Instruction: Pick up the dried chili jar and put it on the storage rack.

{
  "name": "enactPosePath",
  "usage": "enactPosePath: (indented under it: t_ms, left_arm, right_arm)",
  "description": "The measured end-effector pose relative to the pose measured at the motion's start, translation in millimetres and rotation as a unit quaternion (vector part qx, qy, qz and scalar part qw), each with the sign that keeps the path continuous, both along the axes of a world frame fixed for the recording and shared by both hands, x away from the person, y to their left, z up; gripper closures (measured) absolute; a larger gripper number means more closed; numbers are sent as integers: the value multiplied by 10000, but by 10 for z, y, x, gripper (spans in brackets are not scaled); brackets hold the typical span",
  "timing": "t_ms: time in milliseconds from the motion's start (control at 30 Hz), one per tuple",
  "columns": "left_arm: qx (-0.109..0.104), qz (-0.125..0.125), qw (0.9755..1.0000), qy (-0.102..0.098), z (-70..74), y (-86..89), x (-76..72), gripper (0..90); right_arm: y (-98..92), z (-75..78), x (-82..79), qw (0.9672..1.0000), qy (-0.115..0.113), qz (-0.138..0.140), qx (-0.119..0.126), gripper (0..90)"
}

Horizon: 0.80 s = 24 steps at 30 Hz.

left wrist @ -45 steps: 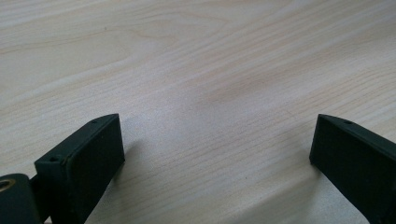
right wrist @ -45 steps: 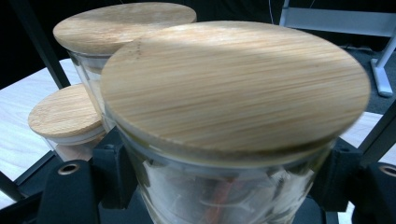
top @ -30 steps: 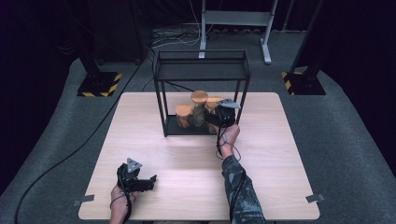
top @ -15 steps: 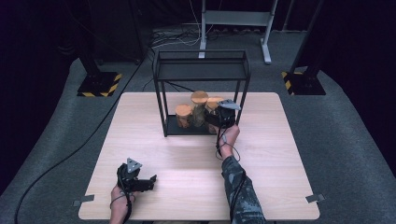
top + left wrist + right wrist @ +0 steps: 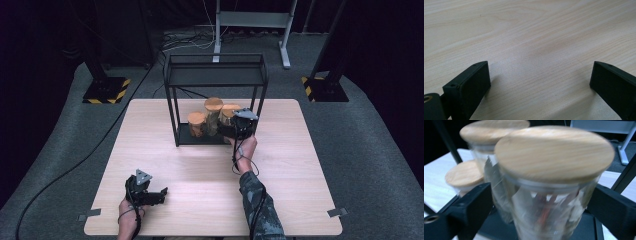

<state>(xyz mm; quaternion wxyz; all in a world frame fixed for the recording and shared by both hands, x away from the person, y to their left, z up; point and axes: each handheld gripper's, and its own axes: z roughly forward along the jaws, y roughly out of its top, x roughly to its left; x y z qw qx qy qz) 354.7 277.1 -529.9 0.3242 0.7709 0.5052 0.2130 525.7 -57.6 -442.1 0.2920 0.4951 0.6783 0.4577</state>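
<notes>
The right gripper (image 5: 234, 131) is at the rack (image 5: 215, 75), with its jaws spread either side of the near jar (image 5: 554, 182). The jaws have just been opening; the jar stands between them with a gap showing on both sides, so the pads do not press on it.

This jar stands on the rack's lower shelf at the right end. A tall jar (image 5: 213, 114) is at its 9 o'clock and a short jar (image 5: 196, 123) farther left.

Procedure: withdraw the gripper straight back toward 6 o'clock, keeping the jaws wide and level, to avoid clipping the wooden lid or the rack post.

The left gripper (image 5: 150, 195) rests at the table's 7 o'clock, jaws wide apart over bare wood.

The table (image 5: 300, 200) is pale wood grain. Around it lie grey carpet, trailing cables and stand bases with hazard stripes.
</notes>
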Motion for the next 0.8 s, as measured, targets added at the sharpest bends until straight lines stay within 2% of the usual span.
enactPosePath:
  t_ms: [100,267,367,467,533,800]
  left_arm:
    - [-4,2,10000,-1,0,-1,0,25]
    - [-9,8,10000,-3,-1,-2,1,25]
    - [-9,8,10000,-1,0,-2,1,25]
    - [-7,4,10000,-3,0,-1,2,25]
    - [-11,5,10000,-1,-1,-2,3,25]
    - [-8,3,10000,-1,0,-4,3,25]
  right_arm:
    - [-17,3,-65,9999,62,114,8,10]
    - [-70,-30,-250,9994,157,302,-73,0]
    - [-103,-62,-377,9989,217,419,-34,0]
    - [-136,-123,-535,9980,308,539,-78,0]
    - [-163,-194,-669,9967,460,653,-154,0]
    - [-283,-479,-1075,9934,842,715,-299,0]
